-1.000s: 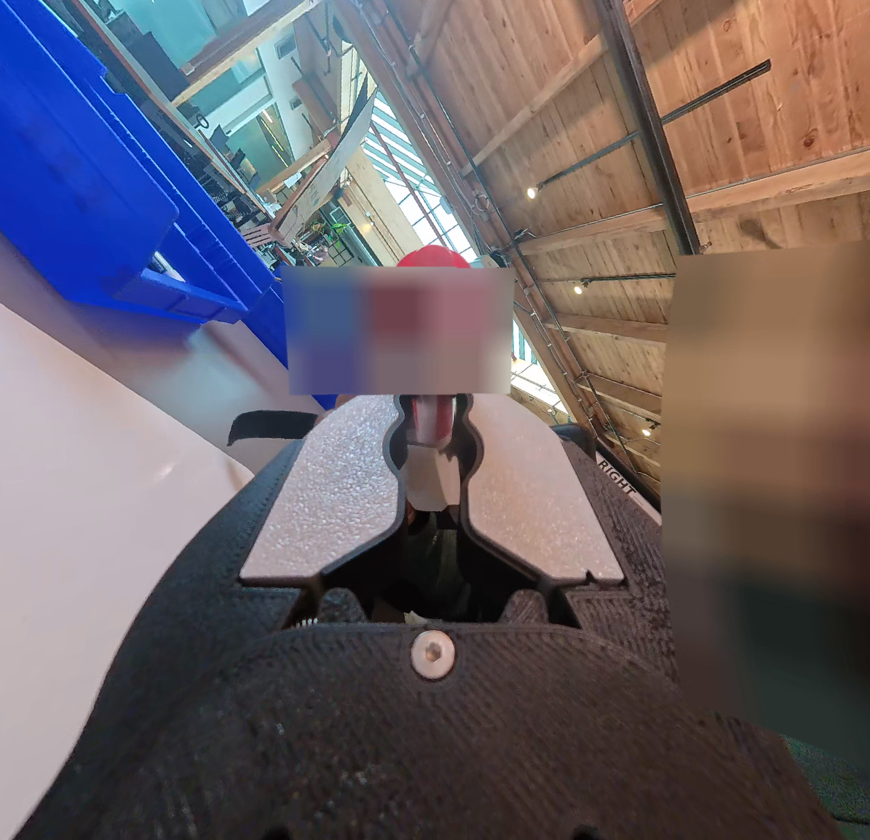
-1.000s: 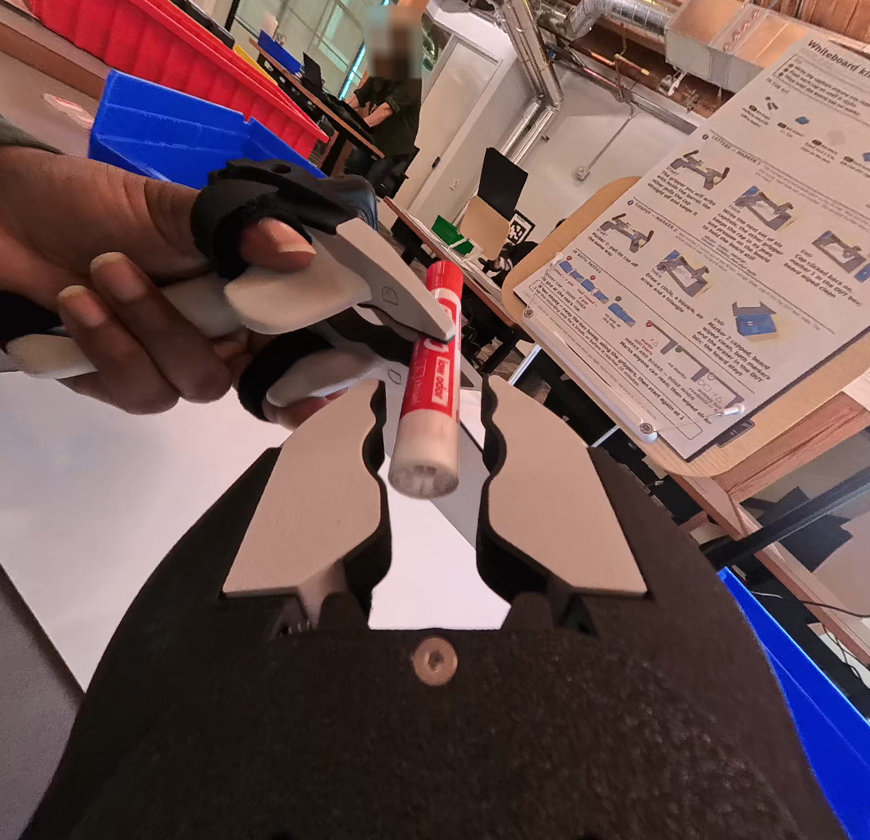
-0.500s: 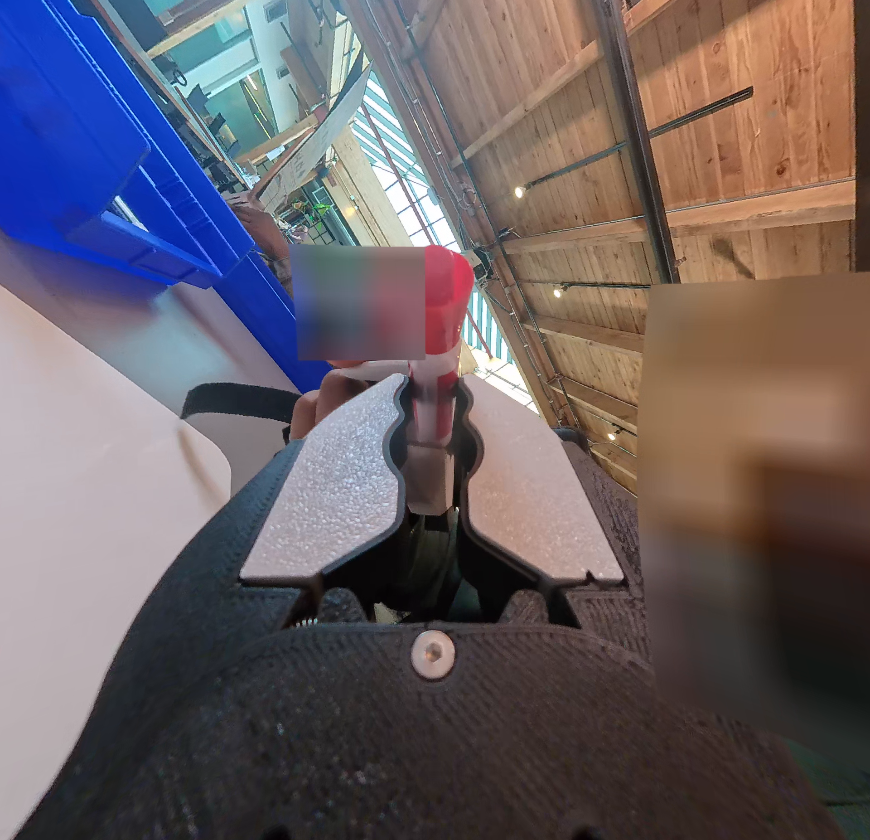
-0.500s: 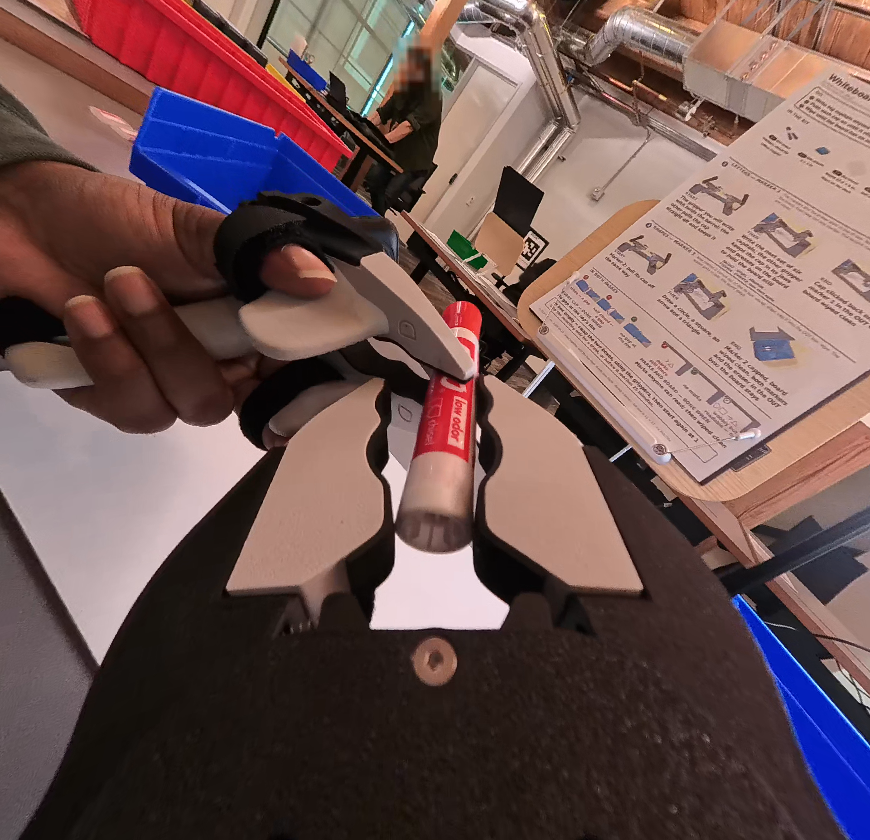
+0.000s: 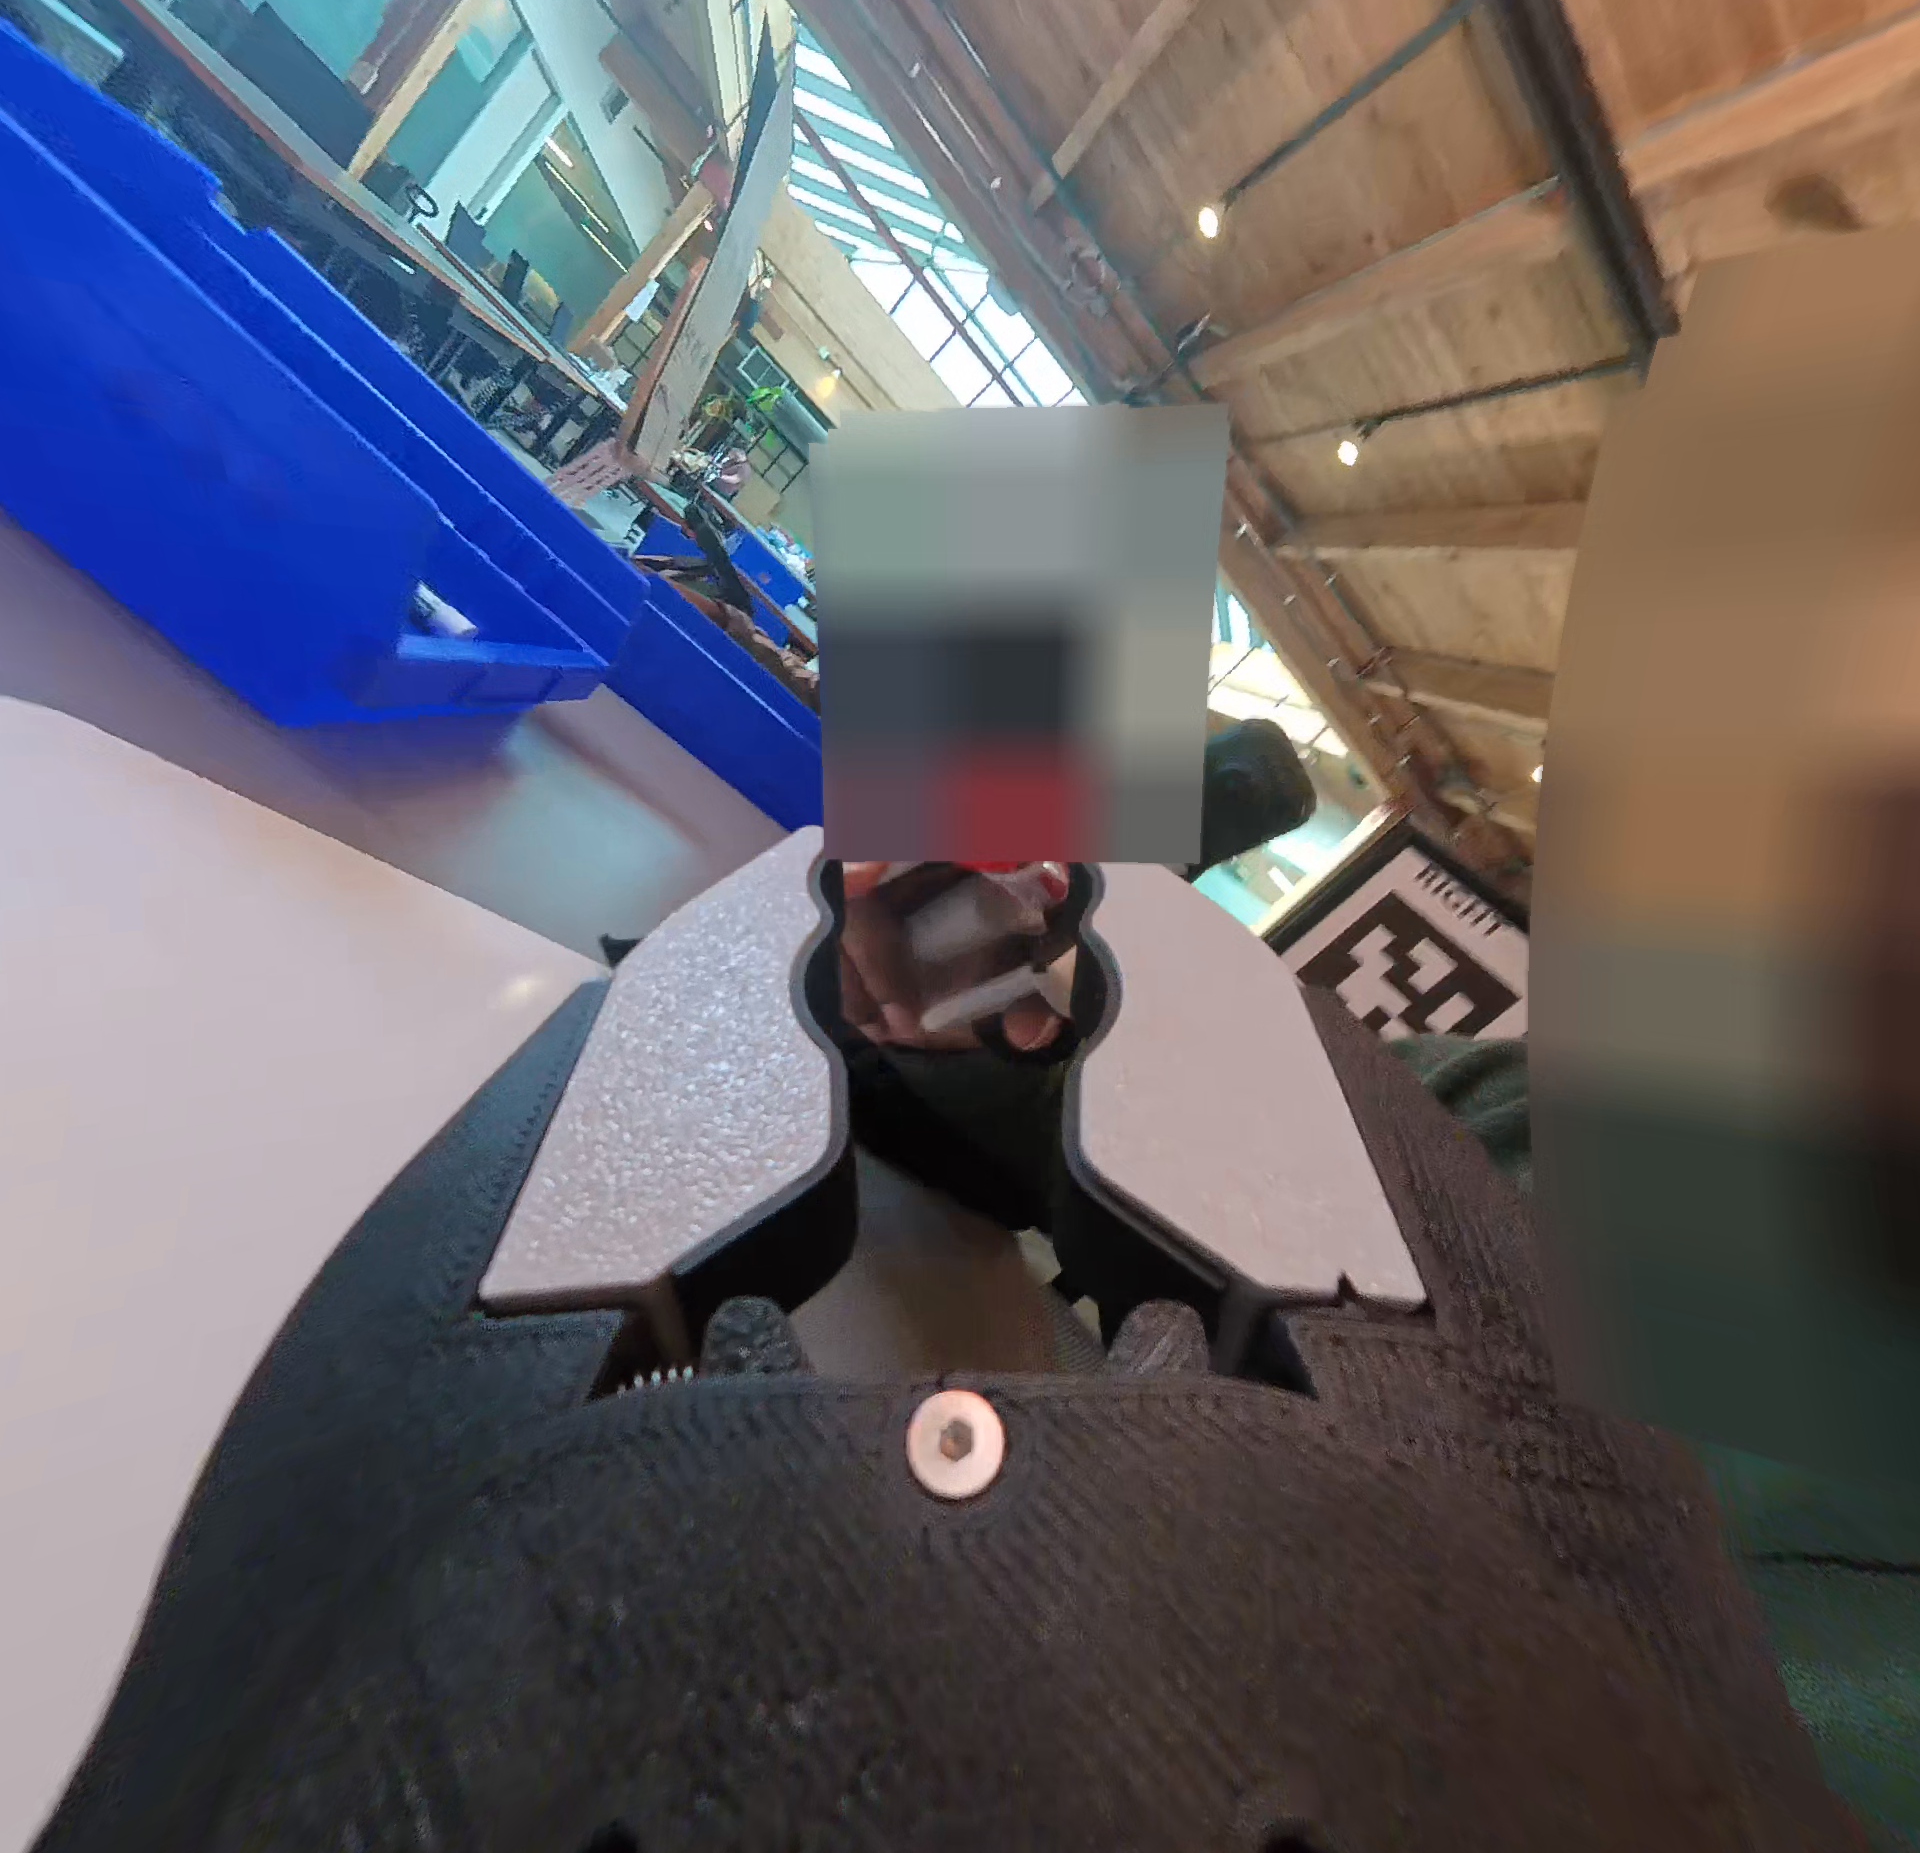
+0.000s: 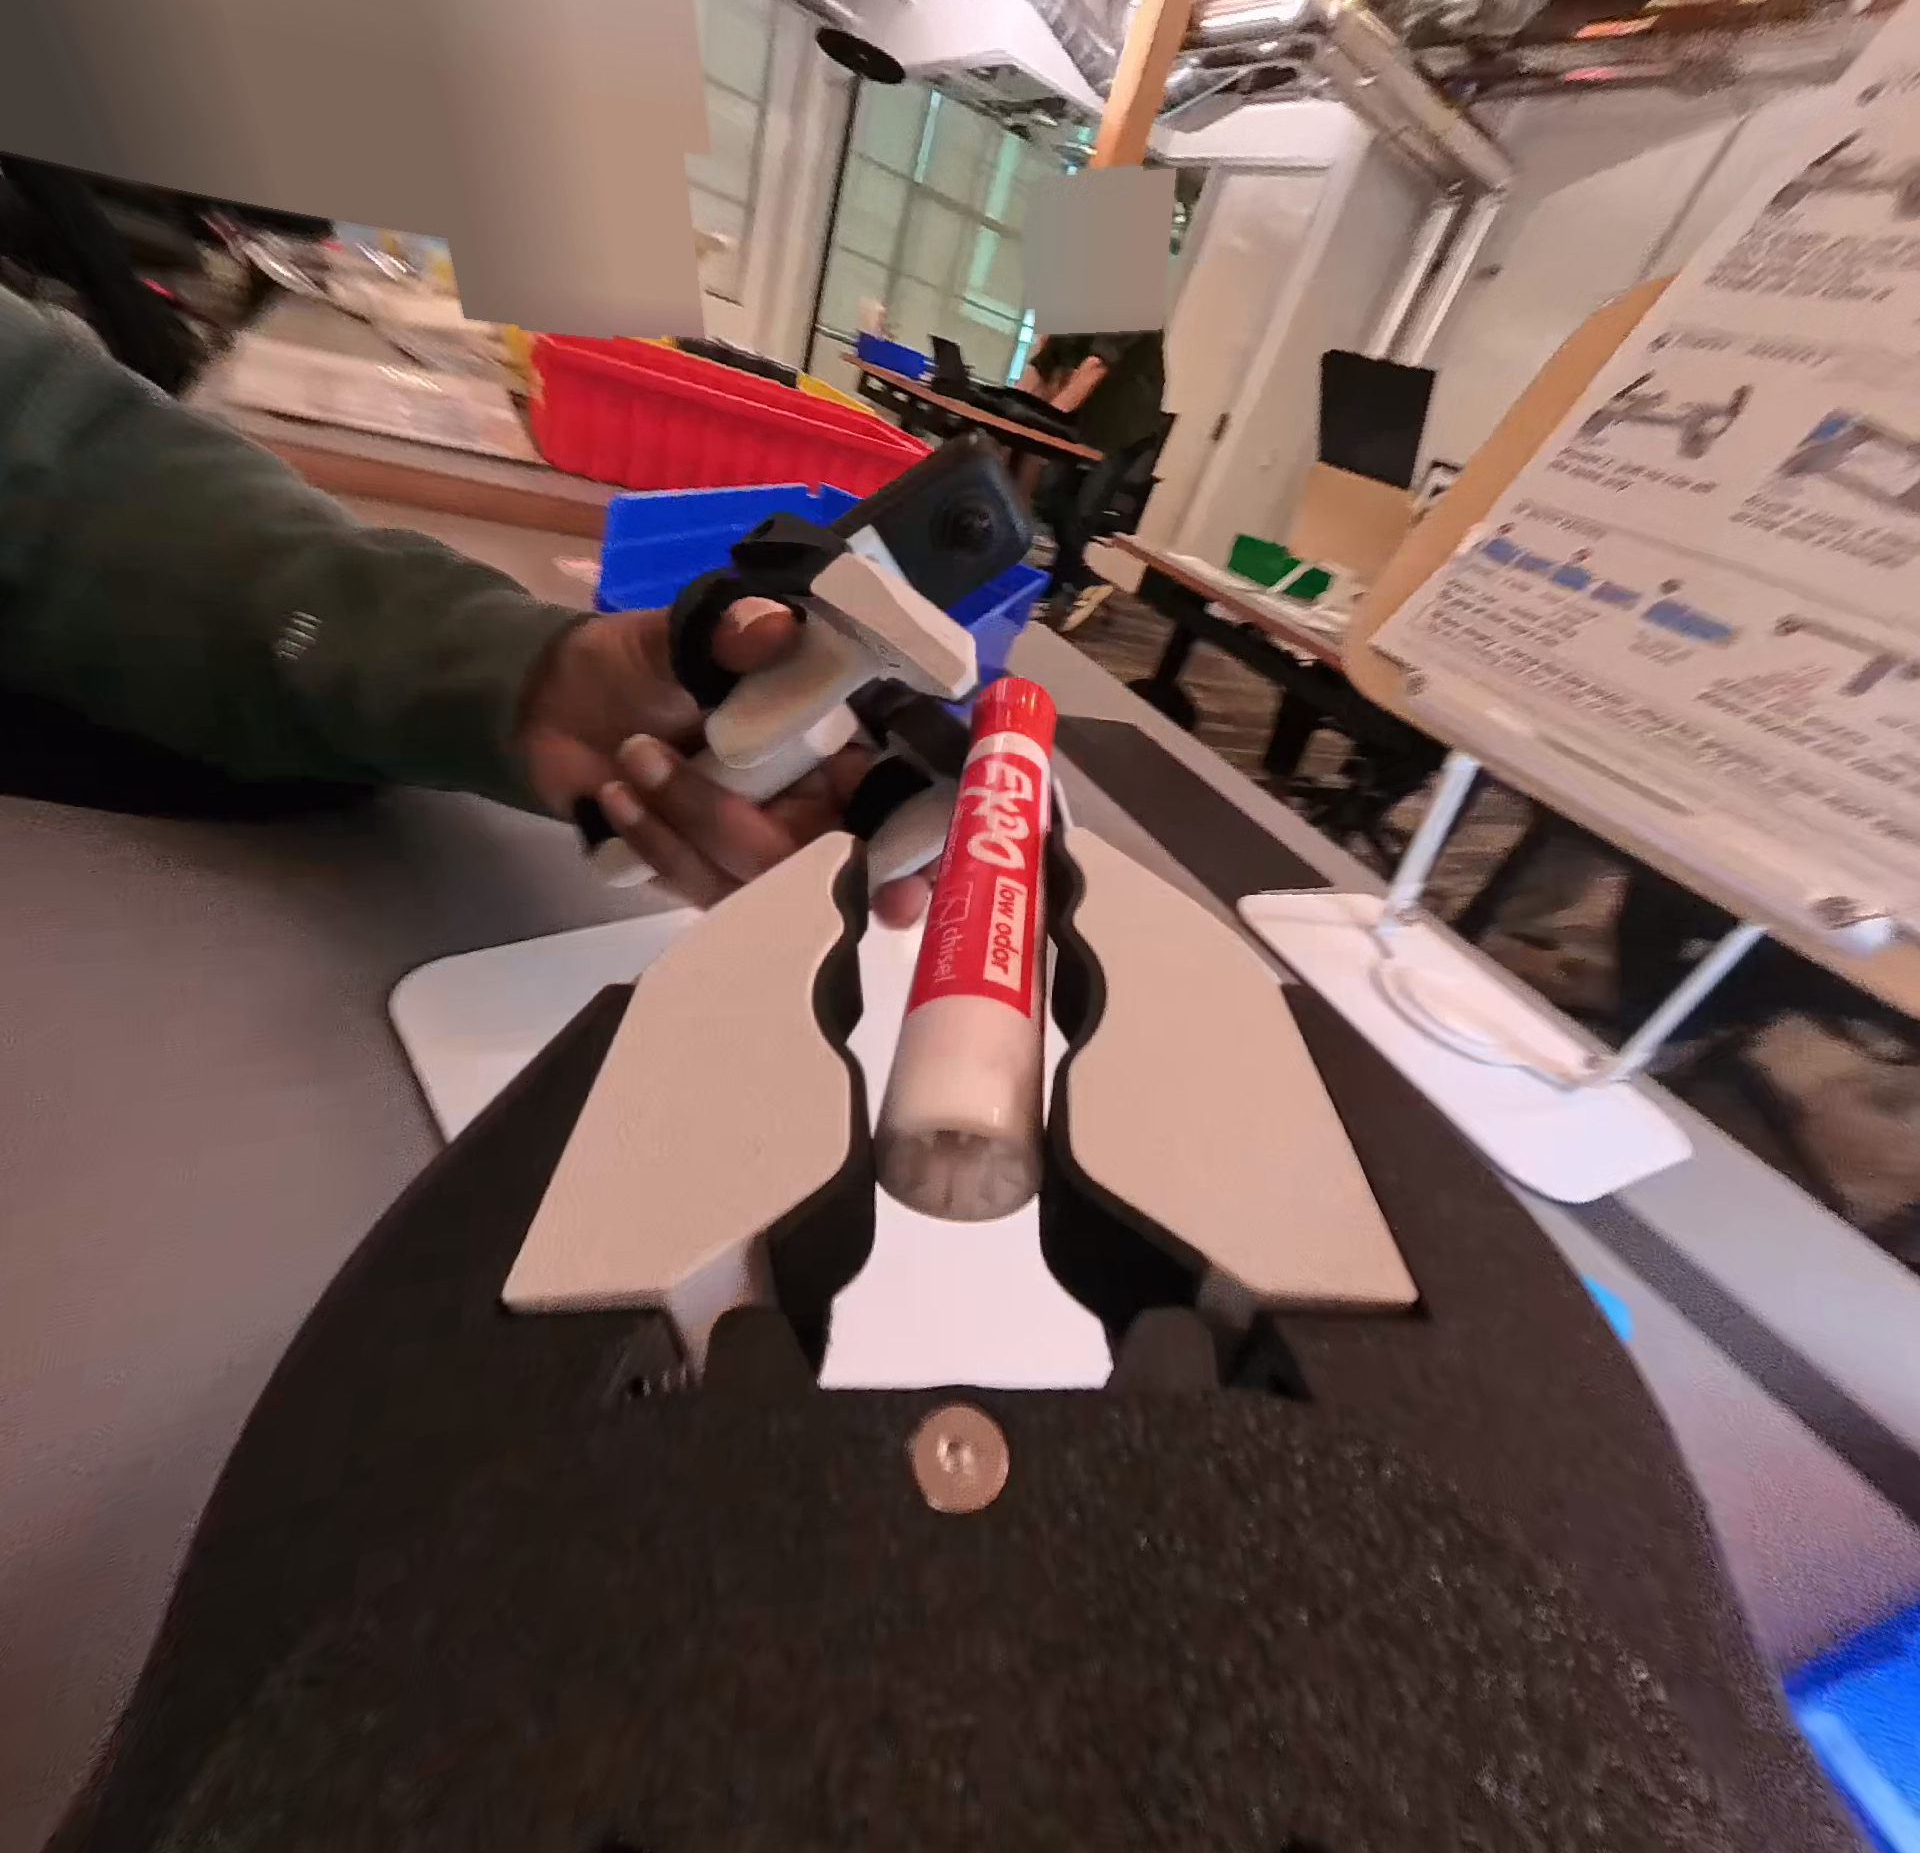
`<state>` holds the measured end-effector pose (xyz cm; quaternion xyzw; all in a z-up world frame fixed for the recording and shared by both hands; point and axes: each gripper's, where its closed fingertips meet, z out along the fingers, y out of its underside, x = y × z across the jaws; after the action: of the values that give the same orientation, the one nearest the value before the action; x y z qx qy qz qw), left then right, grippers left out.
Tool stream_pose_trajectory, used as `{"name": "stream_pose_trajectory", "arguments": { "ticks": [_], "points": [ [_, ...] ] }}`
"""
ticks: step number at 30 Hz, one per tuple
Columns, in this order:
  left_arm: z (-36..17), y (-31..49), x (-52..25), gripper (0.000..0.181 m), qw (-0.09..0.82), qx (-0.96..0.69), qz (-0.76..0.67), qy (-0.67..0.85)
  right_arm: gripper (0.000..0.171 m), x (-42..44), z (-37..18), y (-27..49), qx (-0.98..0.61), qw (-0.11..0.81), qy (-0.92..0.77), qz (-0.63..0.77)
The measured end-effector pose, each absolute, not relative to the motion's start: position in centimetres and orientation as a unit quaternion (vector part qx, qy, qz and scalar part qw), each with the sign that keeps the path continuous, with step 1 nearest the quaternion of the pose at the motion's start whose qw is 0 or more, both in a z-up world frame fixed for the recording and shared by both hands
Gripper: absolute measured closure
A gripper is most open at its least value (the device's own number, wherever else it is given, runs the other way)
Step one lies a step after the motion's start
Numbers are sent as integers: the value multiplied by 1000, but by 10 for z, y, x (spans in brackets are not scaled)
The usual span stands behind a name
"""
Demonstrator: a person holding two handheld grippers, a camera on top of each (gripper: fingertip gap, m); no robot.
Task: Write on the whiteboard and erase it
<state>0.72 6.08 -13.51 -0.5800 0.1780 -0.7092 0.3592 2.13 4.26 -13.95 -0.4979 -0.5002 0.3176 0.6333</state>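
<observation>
I find the right gripper closed on the red marker, the barrel seated lengthwise in the scalloped notches with its red cap end pointing forward. The left gripper stands parted with nothing between its fingers; in the right wrist view it sits just beyond the cap. The whiteboard lies flat beneath, unmarked where visible. I judge the marker light, rigid and smooth-walled, liable to slide or twist along its axis; mid-barrel is the sound hold, the cap the place to pull.
</observation>
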Motion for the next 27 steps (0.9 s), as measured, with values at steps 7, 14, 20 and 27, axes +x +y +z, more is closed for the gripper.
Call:
{"name": "stream_pose_trajectory", "arguments": {
  "ticks": [7,14,20,27],
  "points": [
    [-141,48,5,149,400,-596,-612,331,138,23,-146,34,-509,553,-499,431],
    [-147,42,8,161,399,-601,-587,368,138,25,-151,30,-513,512,-504,469],
    [-140,45,5,162,394,-596,-617,331,134,22,-156,32,-519,520,-506,452],
    [-145,41,17,162,365,-589,-665,279,117,14,-161,33,-527,532,-508,426]
  ]
}}
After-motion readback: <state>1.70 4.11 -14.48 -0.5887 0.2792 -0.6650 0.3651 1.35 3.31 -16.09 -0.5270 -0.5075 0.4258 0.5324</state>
